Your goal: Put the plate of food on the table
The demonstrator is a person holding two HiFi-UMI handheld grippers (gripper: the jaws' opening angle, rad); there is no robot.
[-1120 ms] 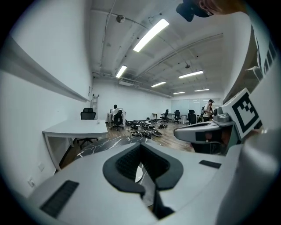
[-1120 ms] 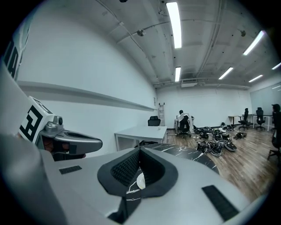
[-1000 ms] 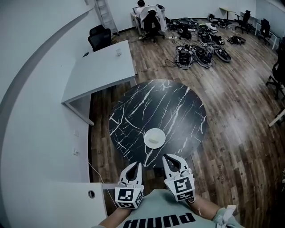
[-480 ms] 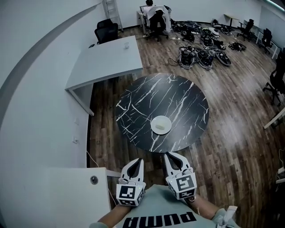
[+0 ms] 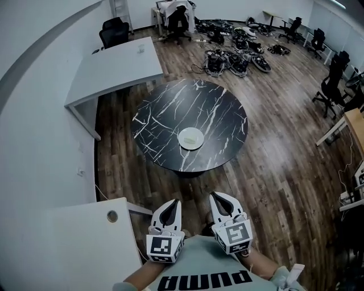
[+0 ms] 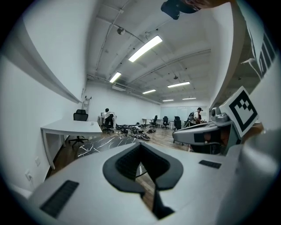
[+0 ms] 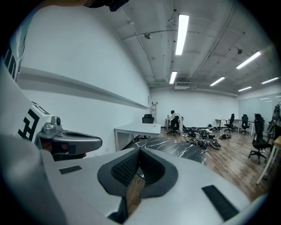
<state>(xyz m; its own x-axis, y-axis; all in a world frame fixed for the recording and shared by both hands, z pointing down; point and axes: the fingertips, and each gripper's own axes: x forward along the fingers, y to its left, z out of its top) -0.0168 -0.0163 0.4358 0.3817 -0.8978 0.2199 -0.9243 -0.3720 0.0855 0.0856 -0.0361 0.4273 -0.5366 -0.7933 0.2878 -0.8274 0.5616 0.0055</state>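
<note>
- The wall on the far left is plain, smooth white, with a grey band curving along it.
- Near left, just beside my left arm, stands a near white surface, flat and matte, with a round cable hole close to its corner.
- Further off on the left is a long white surface, rectangular, on slab-like legs. A black office chair stands at its far end.
- My left hand-held gripper is clenched on nothing. Its white shells meet at the tips, and its ribbed black pads frame a small diamond-shaped gap.
- The round surface in the middle is glossy black with white marble-like veins, and it is well apart from both of my hand-held grippers.
- The plate is small, round and pale. It sits on the near half of the round surface, a little inside the edge, with a pale block of food on it.
- My right hand-held gripper is also clenched and empty, and it lies beside the left one and points the same way.
- The floor is dark wood-grain planks with a dull sheen.
- At the far end a person sits at a desk. To the right of them, a heap of dark gear and cables is spread over the planks.
- Black swivel chairs stand at the right, and a light wood-topped surface shows at the right edge.
</note>
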